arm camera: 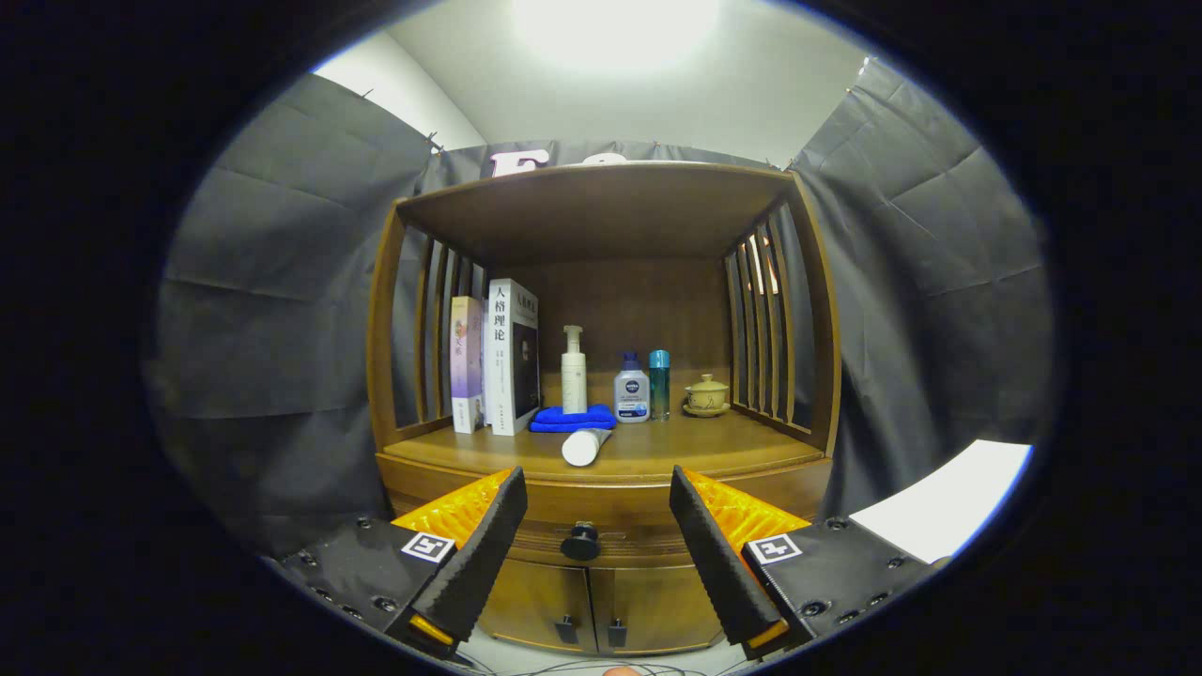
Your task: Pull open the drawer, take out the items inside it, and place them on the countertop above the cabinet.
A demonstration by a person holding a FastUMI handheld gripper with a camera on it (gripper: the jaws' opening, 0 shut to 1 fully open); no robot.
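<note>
A wooden cabinet stands ahead of me with its drawer point(648, 530) closed, the dark round knob point(580, 543) in the middle of its front. My gripper point(597, 493) is open, its fingers apart with nothing between them, and the knob lies beyond them, a little below their tips. On the countertop point(723, 451) above the drawer a white tube point(585, 446) lies near the front edge, with a folded blue cloth point(573, 419) just behind it. What lies inside the drawer is hidden.
At the back of the countertop stand two books point(498, 361), a white pump bottle point(574, 372), a small lotion bottle point(632, 392), a teal bottle point(660, 382) and a lidded ceramic pot point(706, 396). Slatted sides and a top shelf point(601, 202) enclose it. Two cupboard doors point(587, 606) sit below the drawer.
</note>
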